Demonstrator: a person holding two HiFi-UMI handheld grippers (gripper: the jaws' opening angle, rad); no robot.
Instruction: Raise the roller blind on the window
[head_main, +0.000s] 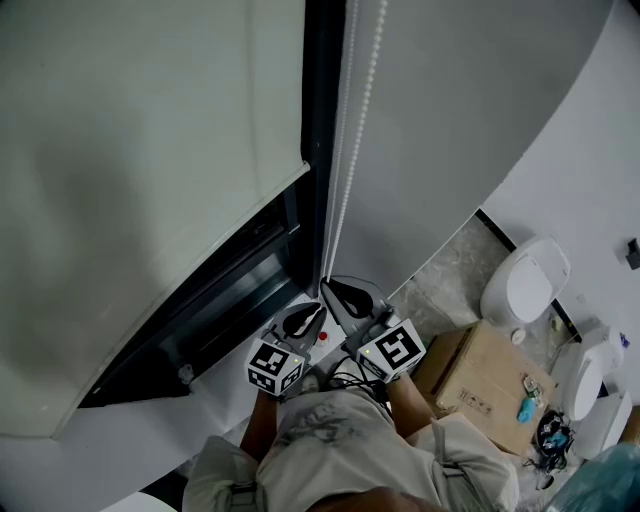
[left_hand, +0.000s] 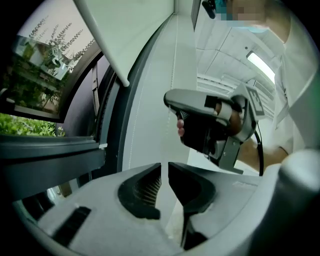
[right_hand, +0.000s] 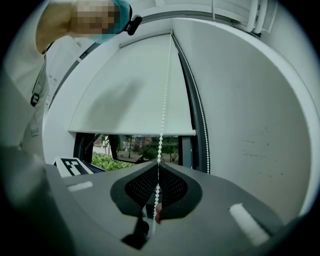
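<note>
Roller blind low over the window, my right claw clamped on the bead chain.

The pale blind covers most of the glass. Its bottom bar hangs above a strip of open pane where green bushes show outside. The dark window frame stands just right of it, with the grey wall beyond. A cardboard box sits on the floor to my right. I hold both claws side by side low at the frame, close to each other. My right claw's jaws are pressed together on the bead chain, which runs straight up from them along the edge of the blind. My left claw has its jaws a narrow slit apart and grips nothing.
</note>
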